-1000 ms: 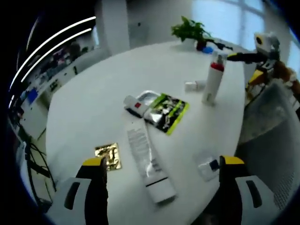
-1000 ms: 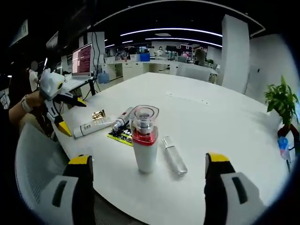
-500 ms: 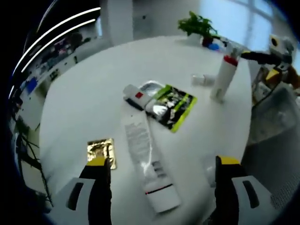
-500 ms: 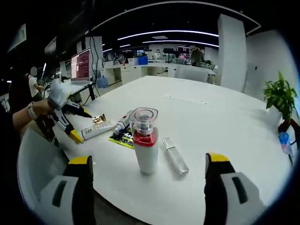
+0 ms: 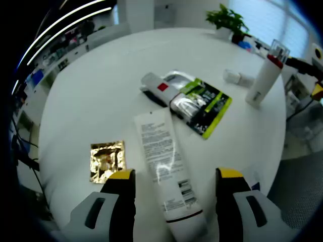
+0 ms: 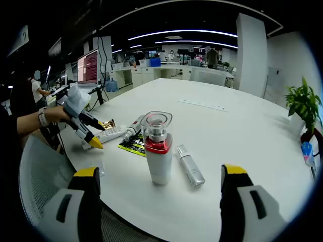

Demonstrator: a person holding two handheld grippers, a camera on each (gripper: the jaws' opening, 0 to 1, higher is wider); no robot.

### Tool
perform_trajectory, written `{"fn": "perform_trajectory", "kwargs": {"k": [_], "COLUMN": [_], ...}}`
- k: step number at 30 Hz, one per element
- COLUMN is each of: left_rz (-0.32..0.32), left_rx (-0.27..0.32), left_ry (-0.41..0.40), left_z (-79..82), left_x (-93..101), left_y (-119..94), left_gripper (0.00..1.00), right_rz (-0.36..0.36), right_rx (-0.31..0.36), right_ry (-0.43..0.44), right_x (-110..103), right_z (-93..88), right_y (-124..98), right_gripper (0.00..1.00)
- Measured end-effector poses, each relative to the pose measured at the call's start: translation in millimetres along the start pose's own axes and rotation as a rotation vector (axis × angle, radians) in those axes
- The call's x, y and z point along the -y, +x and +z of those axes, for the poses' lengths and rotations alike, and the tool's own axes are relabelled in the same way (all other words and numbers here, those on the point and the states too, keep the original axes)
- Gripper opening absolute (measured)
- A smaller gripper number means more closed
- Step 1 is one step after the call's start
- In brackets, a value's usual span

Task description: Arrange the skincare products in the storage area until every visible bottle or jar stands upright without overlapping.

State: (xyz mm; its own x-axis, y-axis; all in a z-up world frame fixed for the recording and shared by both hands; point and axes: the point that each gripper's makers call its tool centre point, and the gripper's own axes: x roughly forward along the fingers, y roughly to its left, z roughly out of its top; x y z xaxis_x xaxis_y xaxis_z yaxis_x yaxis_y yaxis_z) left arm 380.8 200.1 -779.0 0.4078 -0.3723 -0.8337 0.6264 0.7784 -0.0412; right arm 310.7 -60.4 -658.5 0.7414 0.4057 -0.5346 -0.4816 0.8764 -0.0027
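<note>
Between parted fingers (image 5: 171,184) lies a white printed tube (image 5: 164,174).

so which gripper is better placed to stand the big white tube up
Left. Its open jaws already straddle the capped end of the white tube lying flat on the table. The right gripper hovers open near the upright bottle.
</note>
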Motion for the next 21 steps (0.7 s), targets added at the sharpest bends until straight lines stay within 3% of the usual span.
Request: {"fn": "perform_trajectory", "kwargs": {"k": [2, 6, 8, 11, 21], "left_rz": [0.004, 0.034, 0.019, 0.028, 0.035], "left_rx": [-0.001, -0.02, -0.023, -0.028, -0.034], "left_ry": [0.004, 0.015, 0.003, 0.036, 0.004], "left_z": [1.1, 0.4, 1.1, 1.7, 2.2], "left_x": [-2.0, -8.0, -4.9, -5.0, -7.3], "left_y": [2.6, 4.5, 4.5, 6.1, 6.3], "left_gripper": [0.57, 0.42, 0.39, 0.37, 0.33], "right_rz": [0.004, 0.007, 0.006, 0.01, 0.018], "right_rx": [-0.001, -0.004, -0.004, -0.006, -0.013], "right_ry": [0.0, 0.0, 0.0, -0.001, -0.005], "right_x": [-0.4, -0.5, -0.6, -1.6, -4.8], "right_z": [-0.3, -1.0, -1.0, -1.1, -4.7], "right_y": [-0.8, -1.8, -1.9, -0.9, -0.9], "right_gripper": [1.0, 1.0, 1.0, 1.0, 1.0]}}
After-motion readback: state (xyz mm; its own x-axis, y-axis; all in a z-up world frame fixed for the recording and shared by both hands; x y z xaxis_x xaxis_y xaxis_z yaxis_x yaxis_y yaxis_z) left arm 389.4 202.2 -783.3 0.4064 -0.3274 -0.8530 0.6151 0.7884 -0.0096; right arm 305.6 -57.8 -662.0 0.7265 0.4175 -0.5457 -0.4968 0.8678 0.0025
